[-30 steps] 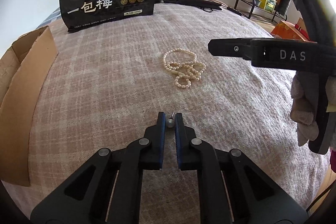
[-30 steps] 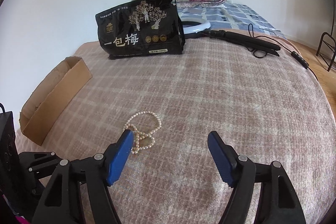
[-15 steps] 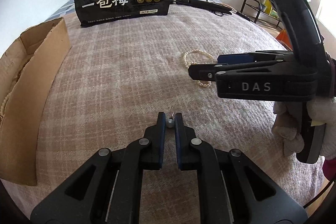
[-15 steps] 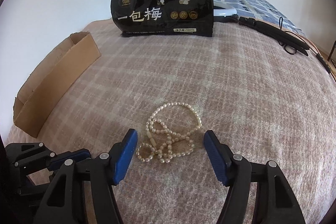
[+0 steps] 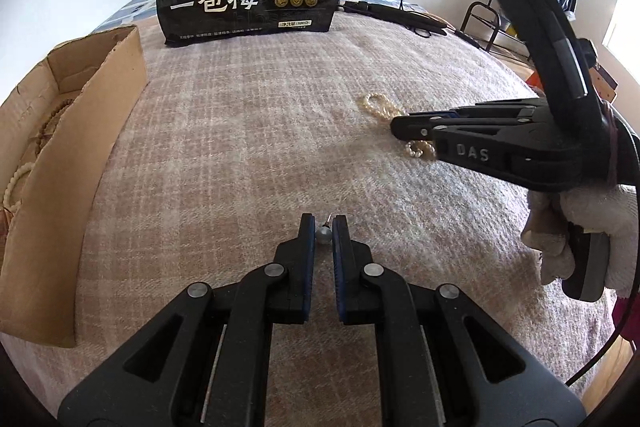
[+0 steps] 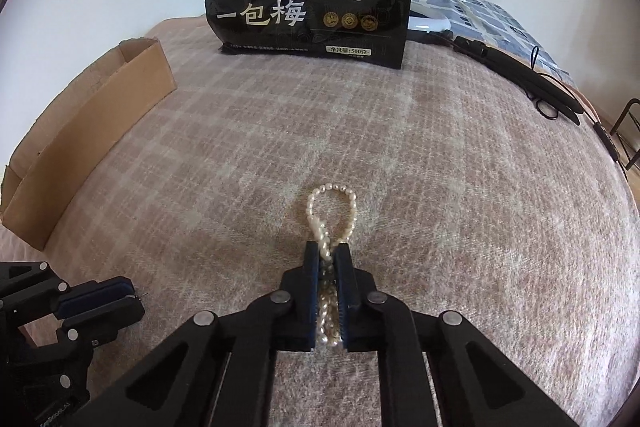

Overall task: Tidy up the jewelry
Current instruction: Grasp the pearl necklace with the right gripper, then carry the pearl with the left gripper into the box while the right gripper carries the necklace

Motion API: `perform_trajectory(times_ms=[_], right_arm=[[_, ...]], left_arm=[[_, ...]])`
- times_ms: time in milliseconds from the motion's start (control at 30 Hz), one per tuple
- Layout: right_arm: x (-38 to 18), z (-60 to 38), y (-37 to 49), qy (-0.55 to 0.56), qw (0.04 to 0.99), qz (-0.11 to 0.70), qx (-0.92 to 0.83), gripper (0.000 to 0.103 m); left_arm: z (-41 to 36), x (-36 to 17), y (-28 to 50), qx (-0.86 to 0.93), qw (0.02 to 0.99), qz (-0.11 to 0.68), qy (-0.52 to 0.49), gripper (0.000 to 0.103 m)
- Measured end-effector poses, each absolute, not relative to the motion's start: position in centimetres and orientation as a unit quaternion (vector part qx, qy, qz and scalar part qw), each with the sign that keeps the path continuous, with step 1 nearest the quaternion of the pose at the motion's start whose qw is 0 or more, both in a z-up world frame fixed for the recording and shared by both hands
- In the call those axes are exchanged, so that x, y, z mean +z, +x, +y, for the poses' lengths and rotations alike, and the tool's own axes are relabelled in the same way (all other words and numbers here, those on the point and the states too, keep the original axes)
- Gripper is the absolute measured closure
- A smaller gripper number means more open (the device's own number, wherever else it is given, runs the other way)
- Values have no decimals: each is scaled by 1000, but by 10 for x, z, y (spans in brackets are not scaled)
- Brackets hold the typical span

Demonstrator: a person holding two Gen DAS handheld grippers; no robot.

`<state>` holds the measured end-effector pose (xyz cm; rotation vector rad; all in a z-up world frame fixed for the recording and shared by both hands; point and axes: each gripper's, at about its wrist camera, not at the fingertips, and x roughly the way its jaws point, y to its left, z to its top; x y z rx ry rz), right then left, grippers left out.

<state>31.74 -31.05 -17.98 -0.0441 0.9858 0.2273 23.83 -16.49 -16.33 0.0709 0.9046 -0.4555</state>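
Our right tongs (image 6: 328, 259) grip the pearl necklace (image 6: 332, 211) lying on the bed (image 6: 440, 187); our left tongs (image 5: 323, 227) pinch a small pearl earring (image 5: 323, 235).

pearl necklace (image 6: 331, 215) bunched on plaid blanket, one loop sticking out, small grey pearl earring (image 5: 322, 235) pinched off surface, bead strands (image 5: 18, 171) in cardboard box

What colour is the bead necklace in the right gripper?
Creamy white pearl necklace; the right wrist view shows it best.
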Motion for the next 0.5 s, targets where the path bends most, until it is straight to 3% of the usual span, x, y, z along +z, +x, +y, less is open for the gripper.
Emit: perform_trajectory(times_ms=[500], right_arm=[[-128, -343, 284, 50, 897, 425, 113, 98]], left_arm=[[-149, -138, 230, -214, 883, 417, 18, 96]])
